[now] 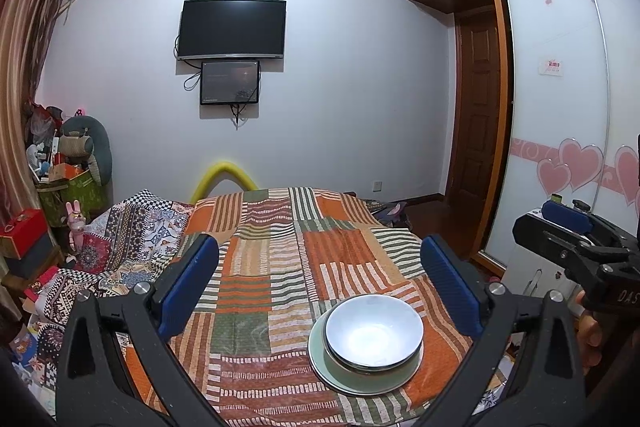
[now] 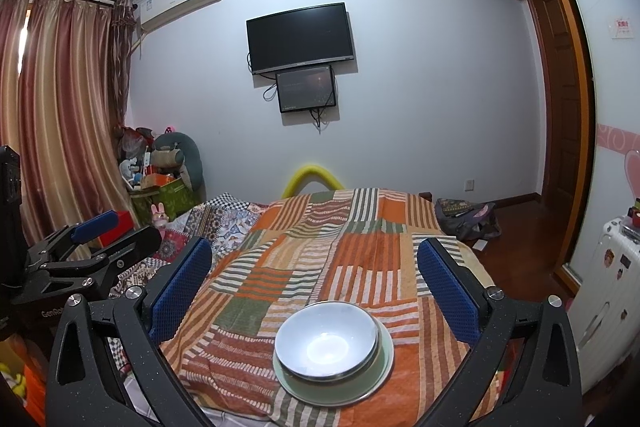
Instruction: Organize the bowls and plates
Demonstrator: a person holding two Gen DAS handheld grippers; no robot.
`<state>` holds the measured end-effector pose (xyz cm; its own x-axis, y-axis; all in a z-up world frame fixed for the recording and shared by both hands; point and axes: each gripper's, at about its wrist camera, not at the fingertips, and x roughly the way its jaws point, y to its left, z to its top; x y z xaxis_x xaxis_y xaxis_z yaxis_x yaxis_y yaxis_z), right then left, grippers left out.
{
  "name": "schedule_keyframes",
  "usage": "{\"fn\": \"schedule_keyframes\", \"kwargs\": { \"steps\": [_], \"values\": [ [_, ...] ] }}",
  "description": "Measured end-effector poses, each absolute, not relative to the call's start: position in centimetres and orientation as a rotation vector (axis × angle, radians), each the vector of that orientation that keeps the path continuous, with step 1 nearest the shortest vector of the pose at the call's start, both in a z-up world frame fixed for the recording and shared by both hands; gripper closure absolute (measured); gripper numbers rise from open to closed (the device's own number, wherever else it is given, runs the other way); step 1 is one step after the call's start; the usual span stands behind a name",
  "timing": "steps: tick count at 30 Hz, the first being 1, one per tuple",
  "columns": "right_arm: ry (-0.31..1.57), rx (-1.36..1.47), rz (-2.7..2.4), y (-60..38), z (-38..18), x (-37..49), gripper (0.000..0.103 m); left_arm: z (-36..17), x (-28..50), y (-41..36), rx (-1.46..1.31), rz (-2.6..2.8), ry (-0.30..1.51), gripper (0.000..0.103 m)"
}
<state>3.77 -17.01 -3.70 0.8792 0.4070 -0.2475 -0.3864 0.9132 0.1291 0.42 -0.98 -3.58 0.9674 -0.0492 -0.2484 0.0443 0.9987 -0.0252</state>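
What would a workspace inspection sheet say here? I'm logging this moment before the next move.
Surface: striped orange, green and white patchwork cloth, wrinkled.
Job's things: white round bowl stacked in another bowl, on a pale green round plate.
Clutter: nothing seen on the cloth.
Grippers: left claw open, empty; right claw open, empty, both back from the stack.
Cables: black cords hang under the wall screens.
Surroundings: black wall television, striped curtains, white suitcase.

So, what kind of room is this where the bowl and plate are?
Most likely a bedroom: the bowl and plate sit on a bed's patchwork quilt, facing a wall-mounted TV, beside a sliding-door wardrobe.
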Motion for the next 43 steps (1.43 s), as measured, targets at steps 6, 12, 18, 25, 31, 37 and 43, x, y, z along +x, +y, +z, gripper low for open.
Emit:
{"fn": "schedule_keyframes", "kwargs": {
  "steps": [6,12,18,25,31,37,43],
  "values": [
    [0.278,0.08,0.412,-17.08,-3.67,3.82,0.001,-3.63,0.58,-0.86,-0.031,-0.052,0.258,0.0],
    [0.285,0.079,0.417,-17.14,-3.62,3.74,0.001,-3.48,0.51,-0.88,-0.032,-0.058,0.253,0.0],
    [0.282,0.081,0.414,-17.27,-3.57,3.68,0.001,-3.33,0.22,-0.95,-0.029,-0.068,0.244,0.0],
    [0.283,0.081,0.412,-17.3,-3.48,3.7,0.001,-3.22,0.19,-0.96,-0.038,-0.082,0.239,0.0],
    [0.283,0.082,0.412,-17.3,-3.47,3.7,0.001,-3.24,0.18,-1.16,-0.034,-0.093,0.243,0.0],
    [0.283,0.08,0.412,-17.34,-3.44,3.69,0.001,-3.22,0.19,-1.21,-0.041,-0.104,0.245,0.0],
    [0.292,0.081,0.411,-17.34,-3.47,3.83,0.001,-3.17,0.22,-0.95,-0.05,-0.116,0.253,0.0]
  ]
}}
